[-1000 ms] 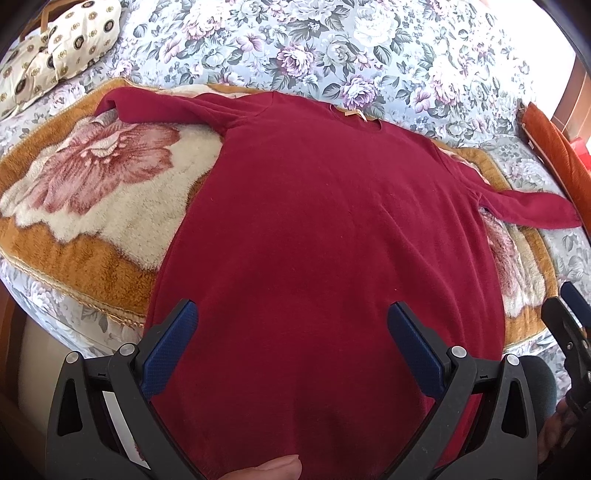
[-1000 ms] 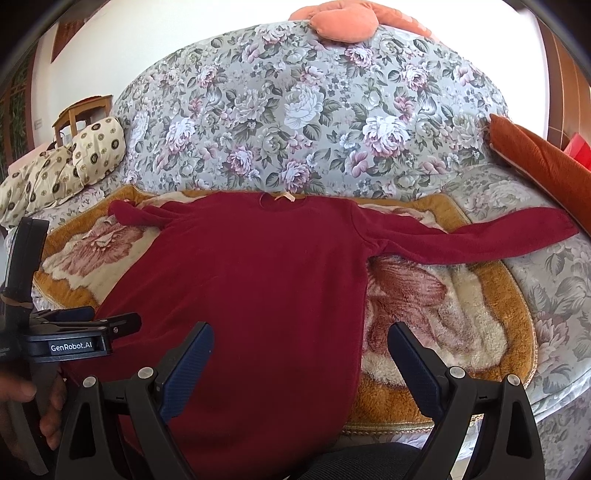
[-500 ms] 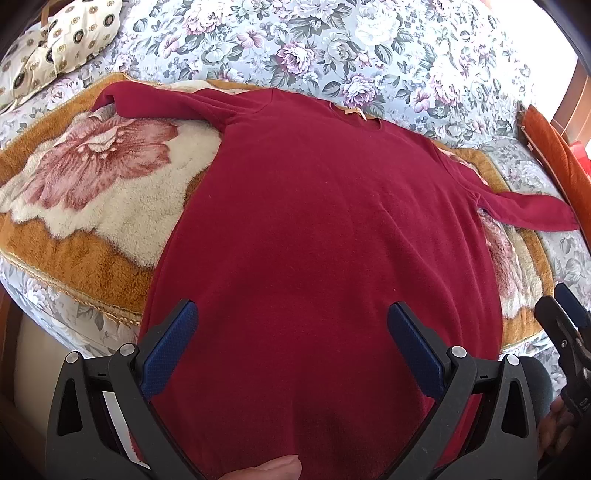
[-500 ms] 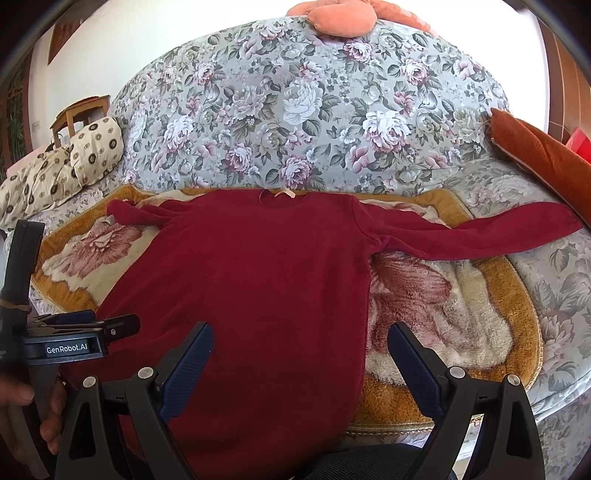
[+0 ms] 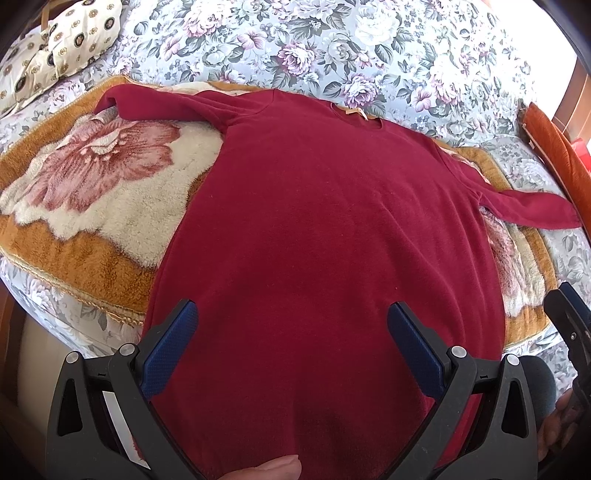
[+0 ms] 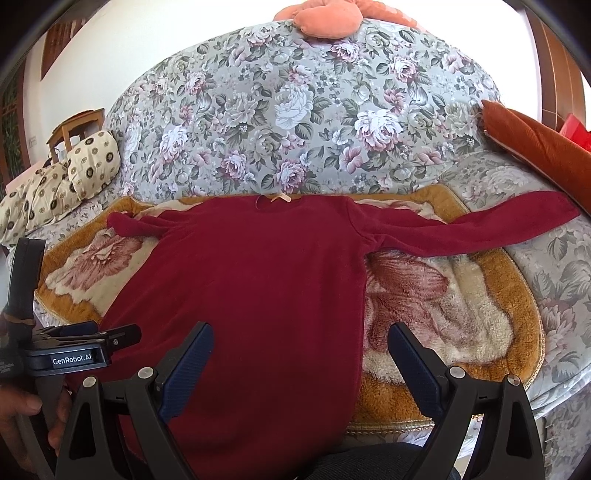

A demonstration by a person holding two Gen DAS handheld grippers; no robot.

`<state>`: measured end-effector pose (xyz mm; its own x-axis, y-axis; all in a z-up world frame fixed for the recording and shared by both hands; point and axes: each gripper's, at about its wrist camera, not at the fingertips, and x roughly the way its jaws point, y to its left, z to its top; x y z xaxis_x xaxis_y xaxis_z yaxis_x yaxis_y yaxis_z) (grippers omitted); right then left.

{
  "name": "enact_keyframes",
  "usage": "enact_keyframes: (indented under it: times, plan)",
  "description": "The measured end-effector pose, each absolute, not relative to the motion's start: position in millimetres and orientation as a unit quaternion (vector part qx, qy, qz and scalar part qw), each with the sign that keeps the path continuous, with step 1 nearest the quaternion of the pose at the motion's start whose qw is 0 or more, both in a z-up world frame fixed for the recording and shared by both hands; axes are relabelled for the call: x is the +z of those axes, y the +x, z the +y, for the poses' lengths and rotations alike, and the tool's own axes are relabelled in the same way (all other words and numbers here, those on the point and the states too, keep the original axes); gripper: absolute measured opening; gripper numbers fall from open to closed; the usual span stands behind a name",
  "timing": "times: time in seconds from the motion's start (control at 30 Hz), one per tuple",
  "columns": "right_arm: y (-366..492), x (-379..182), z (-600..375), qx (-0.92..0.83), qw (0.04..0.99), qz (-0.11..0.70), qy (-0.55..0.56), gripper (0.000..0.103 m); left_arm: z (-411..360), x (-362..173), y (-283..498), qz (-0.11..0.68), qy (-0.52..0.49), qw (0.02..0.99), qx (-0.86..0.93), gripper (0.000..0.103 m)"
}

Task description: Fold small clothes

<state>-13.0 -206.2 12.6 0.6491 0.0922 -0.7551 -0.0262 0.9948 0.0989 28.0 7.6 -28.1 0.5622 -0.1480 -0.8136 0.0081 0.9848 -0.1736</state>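
Note:
A dark red long-sleeved sweater lies flat, front down or up I cannot tell, on a plush rose-patterned blanket, neck away from me, both sleeves spread out sideways. It also shows in the right wrist view, with its right sleeve reaching over the sofa seat. My left gripper is open and empty above the sweater's lower hem. My right gripper is open and empty above the hem's right side. The left gripper's body shows at the left of the right wrist view.
The blanket covers a floral sofa. A cream patterned cushion lies at the left, an orange cushion at the right, and a peach cushion on the backrest top. A wooden chair stands behind at the left.
Both grippers have drifted slightly lower and closer to the hem; the view shifted a little. The sweater has not moved and both grippers stay open.

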Motion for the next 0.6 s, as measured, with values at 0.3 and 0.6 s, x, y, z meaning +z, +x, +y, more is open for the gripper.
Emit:
enact_keyframes:
  times: [0.3,0.6]
  plan:
    - [-13.1,12.6,-205.9,0.032,0.907,0.418,0.039,0.094,6.8,-28.2,27.8,0.466,-0.076,0.880,-0.045,0.103]
    - [-12.4,15.4,-204.6,0.031,0.907,0.417,0.037,0.094,5.3,-30.9,27.7,0.468,-0.078,0.879,-0.048,0.103]
